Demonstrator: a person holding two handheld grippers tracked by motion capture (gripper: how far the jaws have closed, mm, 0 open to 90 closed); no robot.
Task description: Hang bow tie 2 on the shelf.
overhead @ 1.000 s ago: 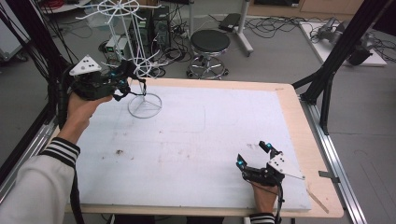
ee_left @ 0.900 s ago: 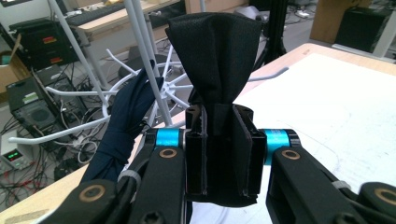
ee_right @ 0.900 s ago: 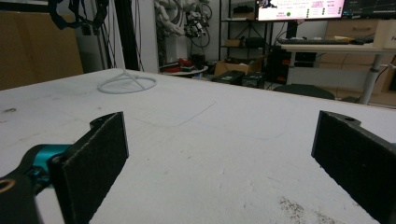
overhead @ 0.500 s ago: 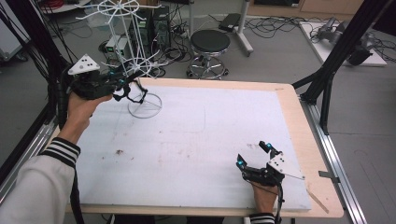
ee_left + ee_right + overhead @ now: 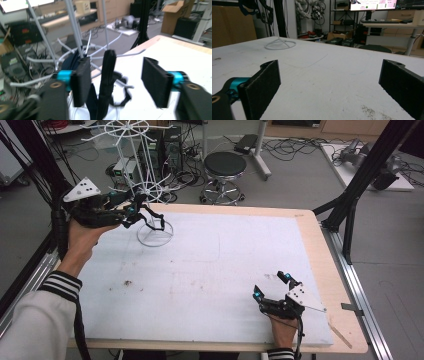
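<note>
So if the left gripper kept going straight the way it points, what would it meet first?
Probably the black strap hanging between the open jaws of the left gripper, which have just been opening, then the white wire rack; depth is unclear.

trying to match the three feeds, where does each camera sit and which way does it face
High view: above the person's side, facing forward and down on the table; forearms, left gripper, right gripper.
Left gripper view: on that gripper, facing the rack and black strap, its jaws just opening.
Right gripper view: low over the table, open jaws.
Shared: the rack's ring base.
</note>
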